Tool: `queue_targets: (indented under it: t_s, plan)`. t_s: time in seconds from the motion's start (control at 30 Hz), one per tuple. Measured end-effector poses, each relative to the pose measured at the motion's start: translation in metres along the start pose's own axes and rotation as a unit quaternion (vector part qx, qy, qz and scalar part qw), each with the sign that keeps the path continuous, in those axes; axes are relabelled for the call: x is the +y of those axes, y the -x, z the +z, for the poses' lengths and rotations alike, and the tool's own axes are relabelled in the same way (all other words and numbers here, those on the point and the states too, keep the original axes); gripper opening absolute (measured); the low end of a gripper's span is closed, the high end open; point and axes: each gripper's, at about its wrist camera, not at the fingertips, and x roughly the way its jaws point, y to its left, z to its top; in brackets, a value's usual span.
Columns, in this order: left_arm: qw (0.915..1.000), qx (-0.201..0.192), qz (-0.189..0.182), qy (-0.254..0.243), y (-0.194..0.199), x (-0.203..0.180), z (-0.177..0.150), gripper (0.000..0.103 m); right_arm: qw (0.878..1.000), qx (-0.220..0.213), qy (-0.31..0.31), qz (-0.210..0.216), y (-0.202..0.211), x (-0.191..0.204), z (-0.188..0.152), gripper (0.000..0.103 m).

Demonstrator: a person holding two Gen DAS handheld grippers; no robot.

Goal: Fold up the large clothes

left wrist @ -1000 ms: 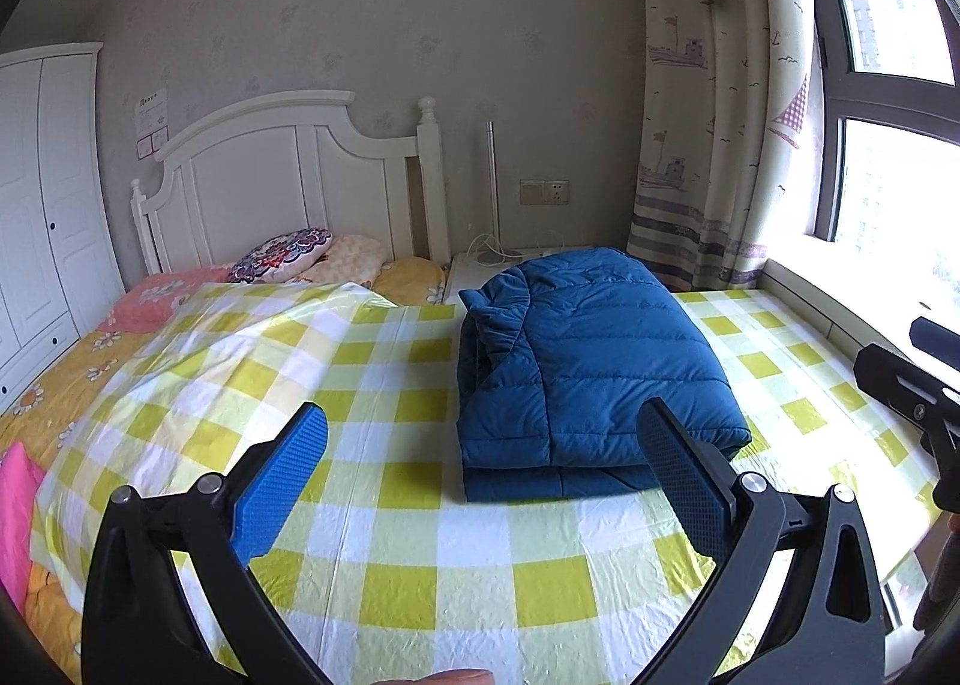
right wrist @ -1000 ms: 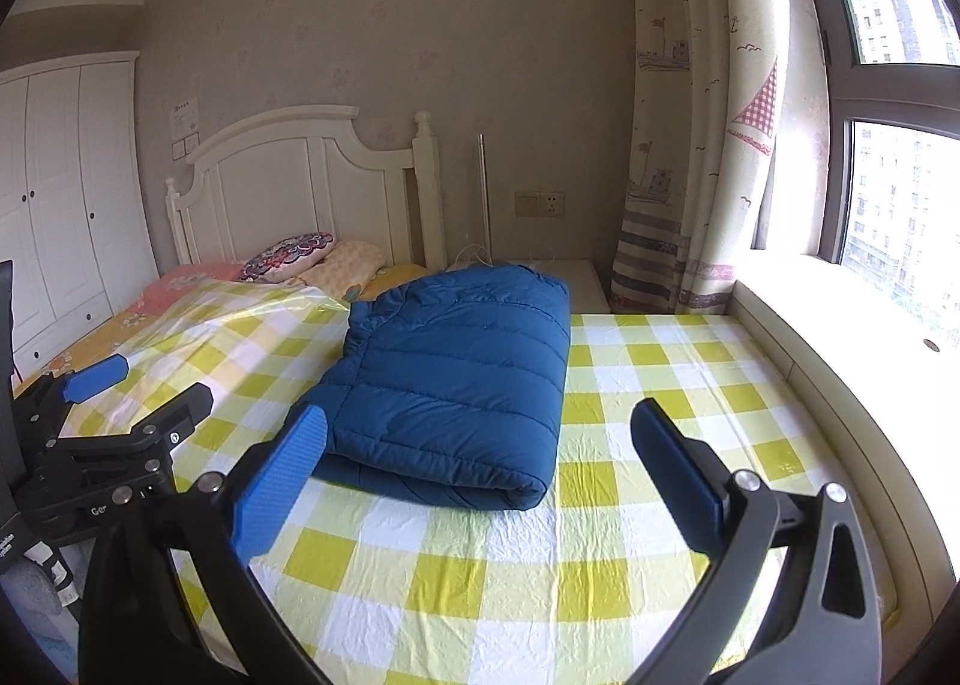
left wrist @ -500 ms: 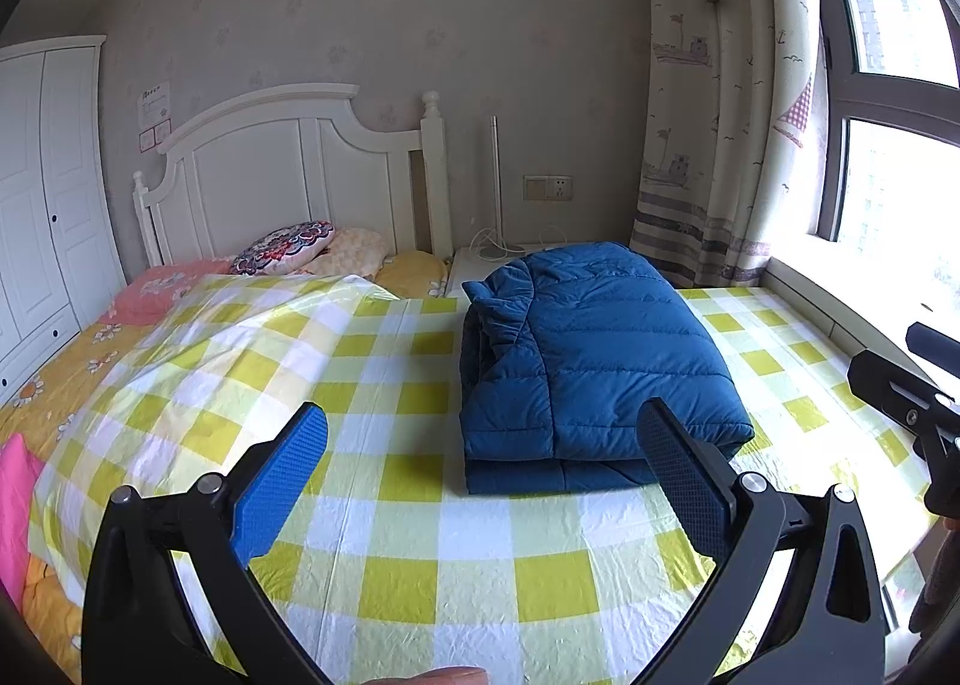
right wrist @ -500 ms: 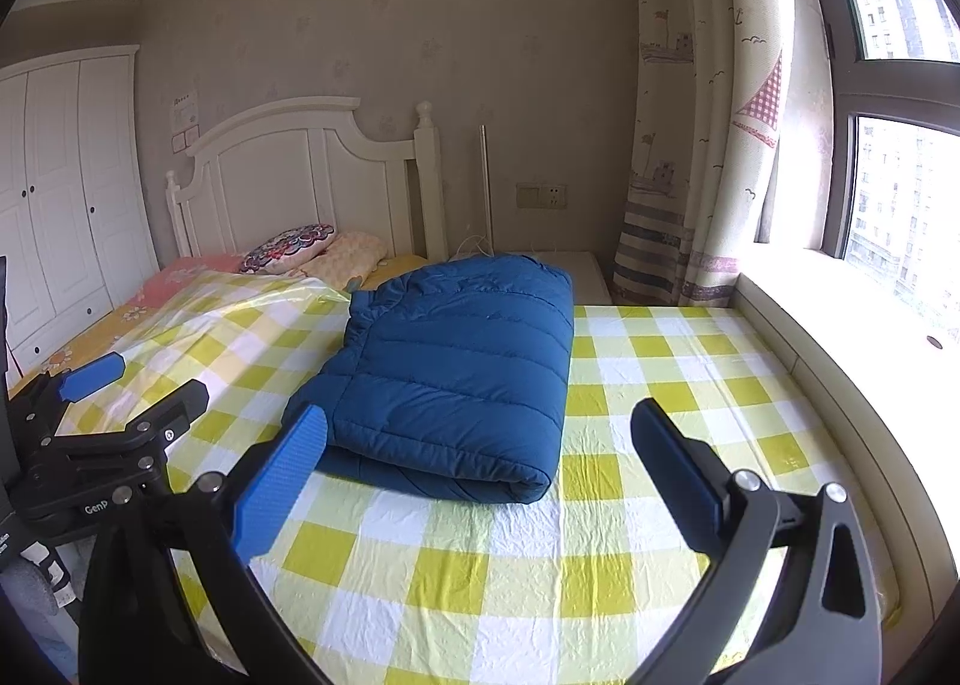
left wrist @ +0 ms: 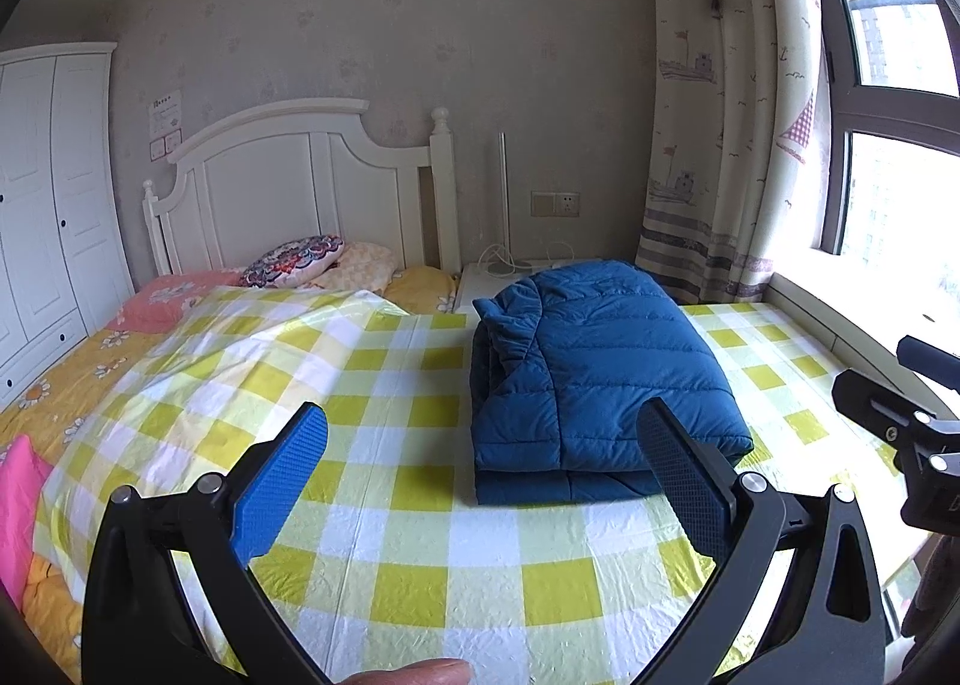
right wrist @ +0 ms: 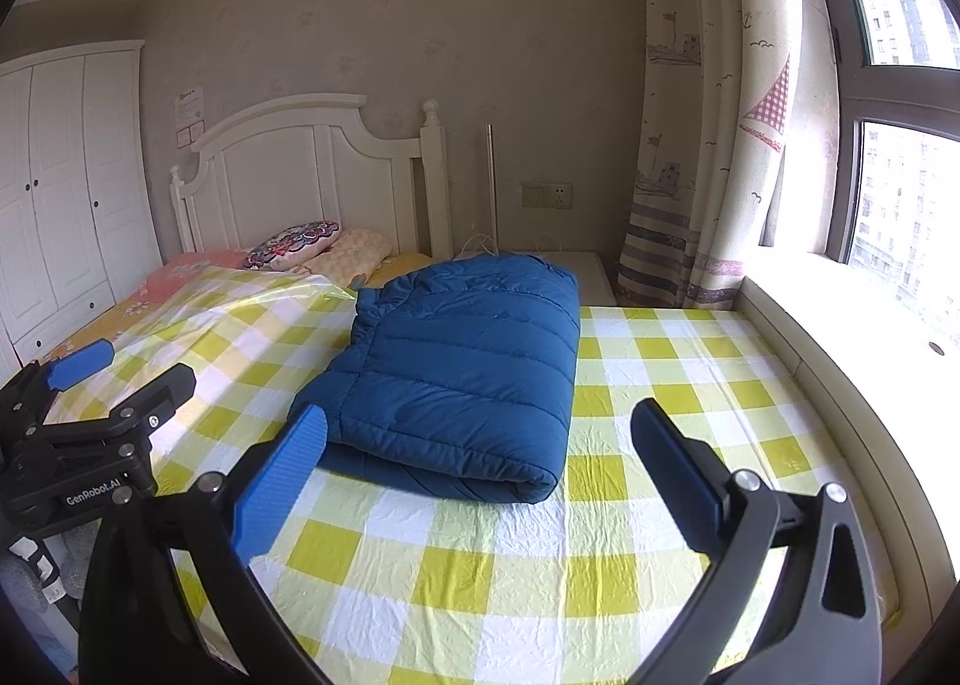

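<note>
A blue puffer jacket lies folded into a thick rectangle on the yellow-and-white checked sheet; it also shows in the right wrist view. My left gripper is open and empty, held above the sheet short of the jacket's near edge. My right gripper is open and empty, also short of the jacket, to its right. Each gripper shows at the edge of the other's view, the right one and the left one.
A white headboard and pillows stand at the far end of the bed. A white wardrobe is on the left. A curtain, a window and a sill run along the right. A white nightstand lies behind the jacket.
Both grippers have drawn slightly back and up from the folded jacket, still open. The jacket has not moved.
</note>
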Motion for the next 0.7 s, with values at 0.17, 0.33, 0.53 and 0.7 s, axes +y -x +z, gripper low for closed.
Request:
queue_targets:
  t_s: [0.17, 0.33, 0.53, 0.7]
  plan:
    - [0.9999, -0.013, -0.003, 0.006, 0.008, 0.002, 0.002, 0.099, 1.000, 0.000, 0.004, 0.002, -0.001, 0.002, 0.000, 0.101]
    - [0.9998, -0.011, 0.017, 0.009, 0.001, 0.004, -0.006, 0.099, 1.000, 0.010, 0.008, 0.005, -0.009, 0.003, -0.006, 0.101]
    - [0.9974, 0.071, -0.011, 0.004, -0.051, 0.008, -0.024, 0.099, 0.999, 0.047, 0.022, 0.005, -0.040, 0.000, -0.022, 0.101]
    - [0.9844, 0.168, 0.041, 0.033, -0.134, 0.099, -0.027, 0.099, 0.995, 0.076, 0.027, -0.060, -0.062, -0.077, -0.018, 0.100]
